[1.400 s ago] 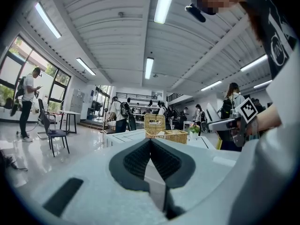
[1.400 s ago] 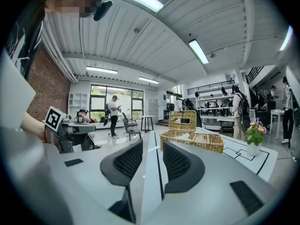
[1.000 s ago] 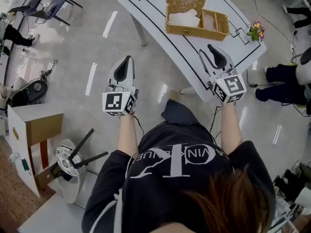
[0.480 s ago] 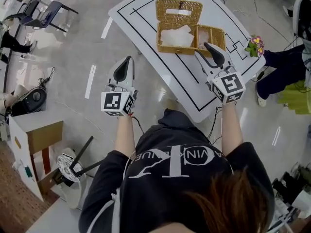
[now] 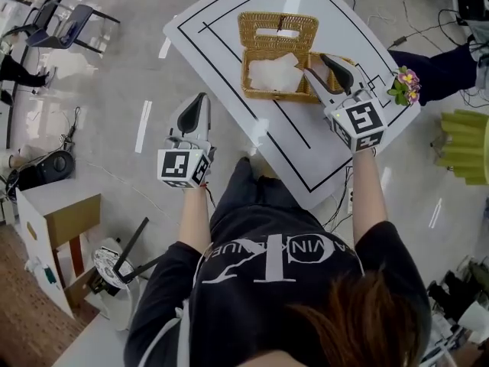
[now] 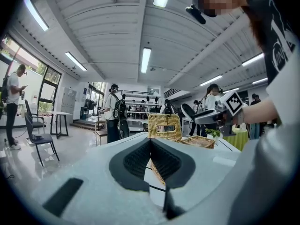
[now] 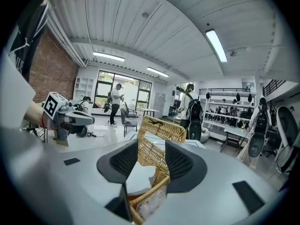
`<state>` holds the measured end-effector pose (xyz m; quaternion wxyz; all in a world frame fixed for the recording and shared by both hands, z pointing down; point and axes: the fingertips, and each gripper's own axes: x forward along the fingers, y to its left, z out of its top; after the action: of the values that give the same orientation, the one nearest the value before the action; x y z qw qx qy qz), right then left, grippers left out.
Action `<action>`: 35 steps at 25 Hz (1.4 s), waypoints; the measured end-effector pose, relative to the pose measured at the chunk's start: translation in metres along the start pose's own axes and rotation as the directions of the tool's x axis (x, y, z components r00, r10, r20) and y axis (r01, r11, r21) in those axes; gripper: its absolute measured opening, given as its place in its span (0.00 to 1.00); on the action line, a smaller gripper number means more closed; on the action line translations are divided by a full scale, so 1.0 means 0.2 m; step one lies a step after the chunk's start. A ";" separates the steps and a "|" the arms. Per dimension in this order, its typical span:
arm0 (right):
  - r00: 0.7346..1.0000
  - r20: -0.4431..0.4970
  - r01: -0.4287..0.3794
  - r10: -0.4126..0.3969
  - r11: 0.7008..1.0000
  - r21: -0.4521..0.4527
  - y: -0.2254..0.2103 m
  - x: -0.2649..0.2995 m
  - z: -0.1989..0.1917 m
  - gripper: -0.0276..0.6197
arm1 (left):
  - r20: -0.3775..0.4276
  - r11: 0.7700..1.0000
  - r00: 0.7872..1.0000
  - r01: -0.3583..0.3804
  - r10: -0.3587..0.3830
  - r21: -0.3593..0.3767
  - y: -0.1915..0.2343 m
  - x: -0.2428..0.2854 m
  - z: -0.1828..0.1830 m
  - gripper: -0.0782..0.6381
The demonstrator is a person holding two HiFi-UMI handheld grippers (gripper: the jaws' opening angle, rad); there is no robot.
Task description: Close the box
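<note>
1 box (image 5: 276, 60) | 1 tbl (image 5: 306, 153) | 1 flwr pot (image 5: 403, 86) | 2 claws (image 5: 200, 98) (image 5: 325, 59)

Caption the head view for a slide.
Right gripper, jaws just opening, straddles the rim of the open box; left gripper, shut, hangs off the table.

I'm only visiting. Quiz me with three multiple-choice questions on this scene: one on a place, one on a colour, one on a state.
1. Where is the wicker box? A floor; B white table; C chair.
2. The table's lines are: A black; B red; C green.
3. The box's lid is: A shut; B up, open; C removed.
Answers: 1 B, it rests on the tabletop; 2 A, dark outlines cross the white top; 3 B, it stands upright behind the open compartments.
</note>
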<state>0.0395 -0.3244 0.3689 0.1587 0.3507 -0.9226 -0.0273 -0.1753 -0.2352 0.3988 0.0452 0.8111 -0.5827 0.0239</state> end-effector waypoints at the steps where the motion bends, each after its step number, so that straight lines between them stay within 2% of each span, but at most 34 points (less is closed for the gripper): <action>1: 1.000 -0.005 0.008 -0.008 1.000 -0.003 -0.03 0.03 0.00 0.32 | -0.002 1.000 1.000 0.006 -0.006 0.000 0.01 0.03 0.00 0.12; 9: 0.994 -0.048 0.100 -0.101 0.995 -0.028 -0.26 0.23 0.03 0.35 | -0.016 0.998 0.998 0.058 -0.058 0.013 0.11 0.19 0.01 0.12; 14: 0.993 -0.061 0.100 -0.103 0.993 -0.058 -0.31 0.32 0.06 0.36 | -0.023 0.998 0.998 0.056 -0.056 -0.001 0.17 0.20 0.01 0.12; 22: 0.993 -0.056 0.102 -0.107 0.991 -0.084 -0.28 0.32 0.11 0.35 | -0.016 0.997 0.997 0.081 -0.081 -0.010 0.20 0.25 0.02 0.12; 29: 0.988 -0.047 0.143 -0.148 0.985 -0.098 -0.24 0.20 0.08 0.19 | -0.001 0.994 0.994 0.105 -0.105 -0.001 0.18 0.27 0.05 0.12; 35: 0.989 -0.051 0.134 -0.139 0.986 -0.096 -0.11 0.10 0.03 0.20 | 0.006 0.994 0.994 0.112 -0.112 -0.007 0.16 0.26 0.06 0.12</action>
<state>0.0371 -0.3539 0.3645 0.1989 0.4059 -0.8892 -0.0707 -0.1895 -0.2962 0.3930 0.0477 0.8423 -0.5366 0.0170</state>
